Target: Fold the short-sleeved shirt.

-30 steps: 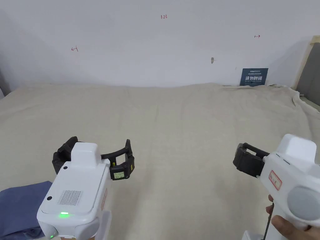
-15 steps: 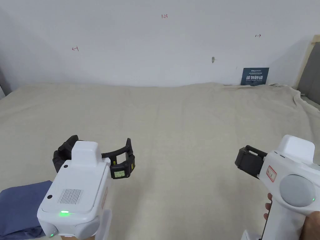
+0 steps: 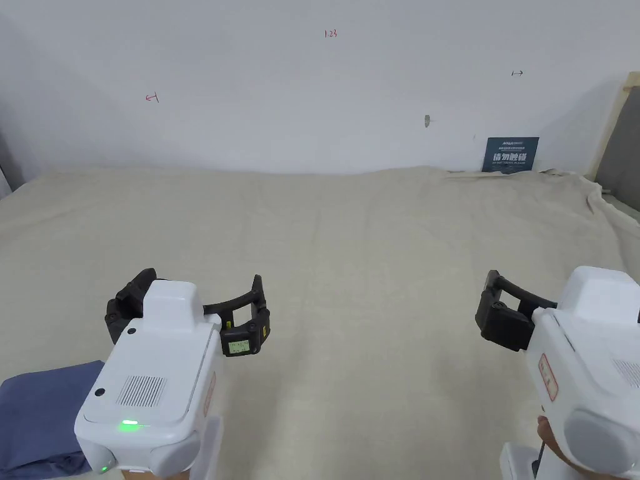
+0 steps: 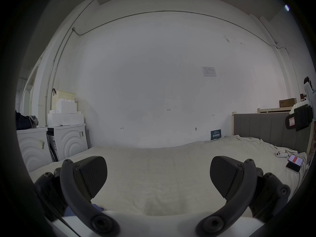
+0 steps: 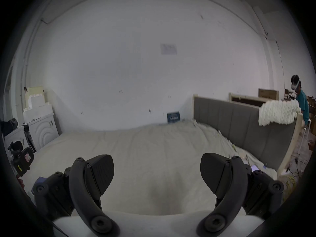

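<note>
Both grippers hang over a wide bed (image 3: 350,250) covered in a cream sheet, and neither one has hold of anything. The left gripper (image 3: 187,312) sits low on the near left with its jaws spread wide apart, only bare sheet showing between the dark pads (image 4: 93,174) in its own view. The right gripper (image 3: 500,315) is over on the near right, well apart from the other; its jaws stand just as wide in its own view, again with only sheet between the pads (image 5: 100,174). The shirt (image 3: 44,412) is a blue bundle lying at the near left corner of the bed, just beside and below the left gripper's white body (a sliver of the same blue peeks out under that gripper's jaw in its own view). It is partly cut off by the edge of the head view, so I cannot tell which way it points or where its long axis runs. A grey headboard (image 5: 239,126) stands at the right end of the bed, and a small blue sign (image 3: 510,154) leans against the white wall behind.
</note>
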A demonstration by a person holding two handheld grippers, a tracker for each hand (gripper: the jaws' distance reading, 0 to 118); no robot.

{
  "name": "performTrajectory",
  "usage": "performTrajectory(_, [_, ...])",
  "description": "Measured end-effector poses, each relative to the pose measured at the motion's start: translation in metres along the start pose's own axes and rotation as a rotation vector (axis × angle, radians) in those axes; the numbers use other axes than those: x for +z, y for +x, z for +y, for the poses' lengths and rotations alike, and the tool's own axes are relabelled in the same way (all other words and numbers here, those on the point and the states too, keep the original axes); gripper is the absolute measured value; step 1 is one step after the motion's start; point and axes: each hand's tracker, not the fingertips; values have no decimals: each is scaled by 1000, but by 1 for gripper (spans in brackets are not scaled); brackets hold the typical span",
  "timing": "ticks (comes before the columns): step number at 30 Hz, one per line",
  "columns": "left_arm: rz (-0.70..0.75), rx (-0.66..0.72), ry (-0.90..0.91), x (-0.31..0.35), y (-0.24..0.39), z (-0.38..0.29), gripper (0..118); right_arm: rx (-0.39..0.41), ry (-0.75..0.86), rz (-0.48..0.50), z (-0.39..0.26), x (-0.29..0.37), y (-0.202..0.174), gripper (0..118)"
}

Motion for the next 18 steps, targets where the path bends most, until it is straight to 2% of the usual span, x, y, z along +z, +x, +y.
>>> performTrajectory(9, [4,-8,6,1,0,0,118,79,104,-10,-4,4,-2,104])
performTrajectory(18, [4,-8,4,1,-1,0,118,66,91,17,-5,6,-3,104])
